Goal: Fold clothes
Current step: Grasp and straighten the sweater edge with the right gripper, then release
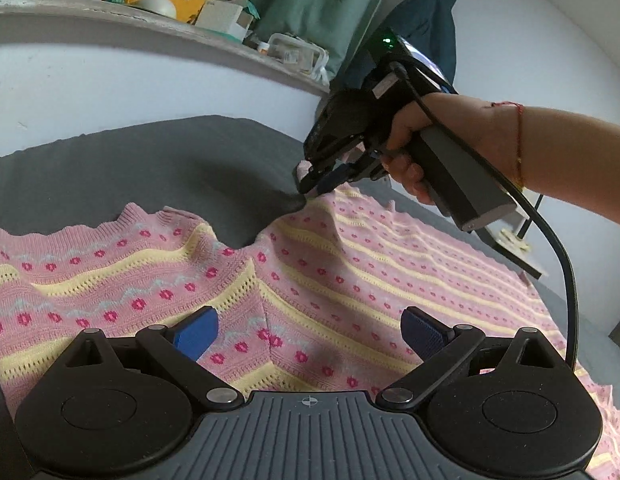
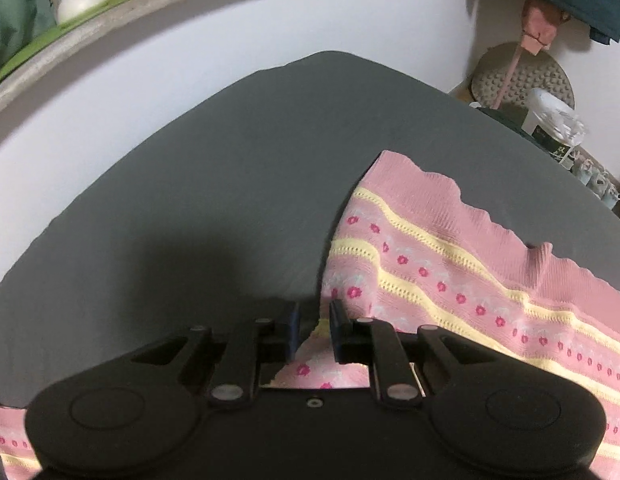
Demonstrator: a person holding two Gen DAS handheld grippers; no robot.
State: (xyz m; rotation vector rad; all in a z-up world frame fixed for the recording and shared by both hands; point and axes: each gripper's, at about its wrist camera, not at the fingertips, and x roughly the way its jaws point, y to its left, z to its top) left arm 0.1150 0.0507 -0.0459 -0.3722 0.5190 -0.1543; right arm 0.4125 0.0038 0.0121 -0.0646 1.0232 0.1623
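Pink knit with yellow stripes and small magenta flowers, that's the sweater (image 1: 318, 280), spread across a dark grey surface (image 1: 149, 168) that could be a bed or a counter, hard to say which. On the left, a sleeve (image 1: 109, 264) lies out flat, its wavy ribbed cuff towards the grey. Hovering over the middle of the garment is the left gripper (image 1: 310, 332), its blue pads (image 1: 195, 334) spread wide apart and clear of the knit, nothing between them. Moving right, the right gripper (image 1: 314, 188) is tilted down at the sweater's far edge, a hand (image 1: 406, 148) wrapped round its grey handle, a black cable trailing off it. From its own camera the right gripper (image 2: 314, 332) has its jaws drawn close together with a fold of pink fabric (image 2: 316, 360) between them; the knit rises in a small peak to the tips, so it is grasping the sweater's edge. Farther right the ribbed hem (image 2: 490, 216) runs across the grey.
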